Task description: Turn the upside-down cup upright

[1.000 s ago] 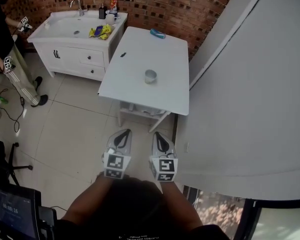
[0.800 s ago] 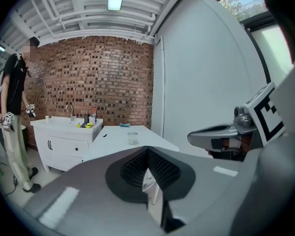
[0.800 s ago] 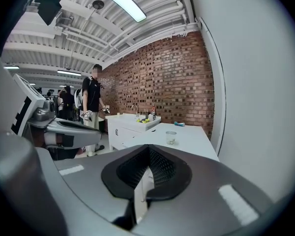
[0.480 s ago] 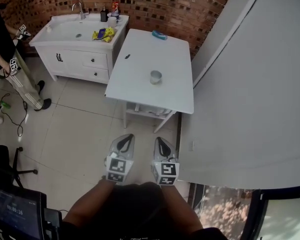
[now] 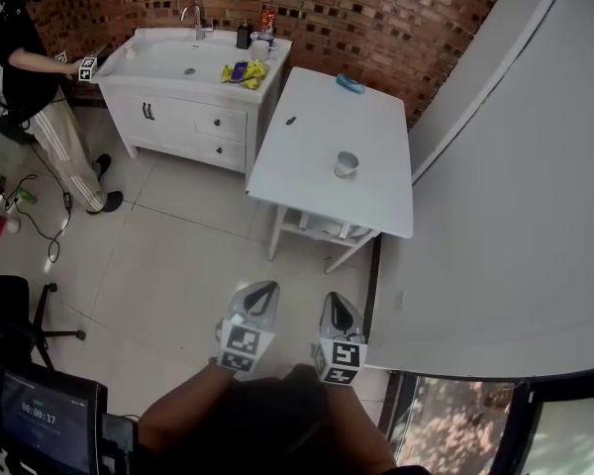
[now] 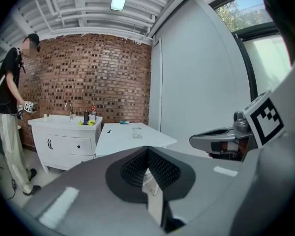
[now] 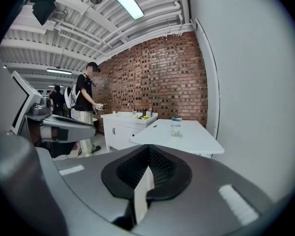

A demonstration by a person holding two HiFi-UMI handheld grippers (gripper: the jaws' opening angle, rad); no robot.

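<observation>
Change: the counter (image 5: 317, 146) and cup (image 5: 346, 164) sit further right in your head view than before.
Cup: on the counter, well apart from your tongs; contents unclear.
Left tongs (image 5: 261, 292): pressed together, empty.
Right tongs (image 5: 336, 303): pressed together, empty.

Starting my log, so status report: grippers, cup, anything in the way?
Shut, empty: left gripper, right gripper. Untouched cup on white table, far ahead. Nothing beside it.

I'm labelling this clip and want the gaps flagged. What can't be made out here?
Cup: too small in every view to tell which end is up.
Dark item on the table: too small to identify, head view.
Person: cut off by the head view's left edge.
</observation>
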